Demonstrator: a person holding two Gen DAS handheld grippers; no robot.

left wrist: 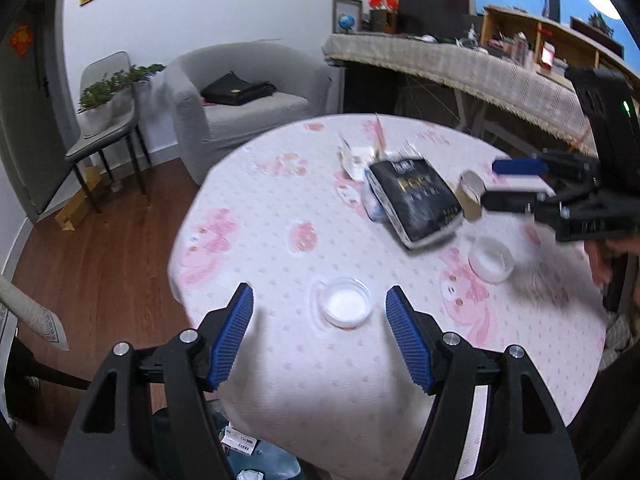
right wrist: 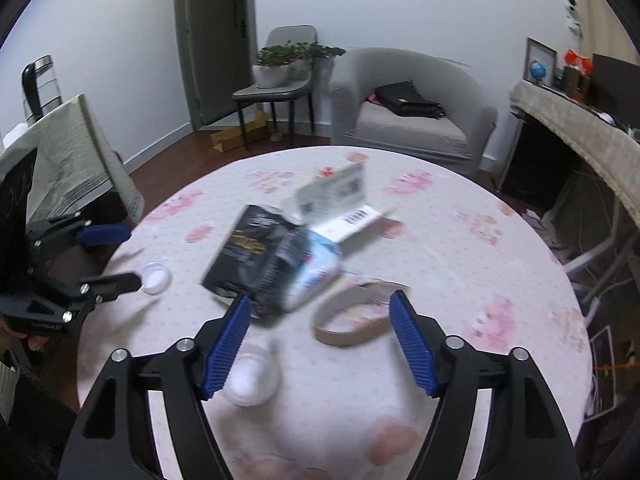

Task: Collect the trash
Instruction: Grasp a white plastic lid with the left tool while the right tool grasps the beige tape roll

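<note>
Risks first. Shallow clear lid [left wrist: 347, 302] lying flat on table [left wrist: 280, 360] near its near edge, thin rim, low profile: pads likely to skate over it or push it off that edge rather than pinch. Soft cloth under it could bunch up w/ a scraping grab. Cardboard tape ring [right wrist: 352, 316] flimsy, likely to squash or flip if squeezed across its width. Black packet [right wrist: 260, 256] leaning on a blue-white wrapper [right wrist: 316, 268] mid-table; nudging one prob shifts the other. Small white cup [right wrist: 250, 380] just beside right gripper's inner pad, easy to knock over on approach. Both views blurred, so exact contact hard to judge. Two grippers working same small table, collision possible.

Jaws. Left gripper [left wrist: 320, 332] apart, moderately wide, nothing between pads; lid framed in gap but ahead of tips, not touched. Right gripper [right wrist: 320, 340] apart, wider, nothing gripped; ring sits in gap ahead of tips, close to outer pad, contact can't tell.

Trash all still on table: lid near edge, cup + ring toward right side, packet, wrapper, white box [right wrist: 340, 200] about centre to far side.
</note>
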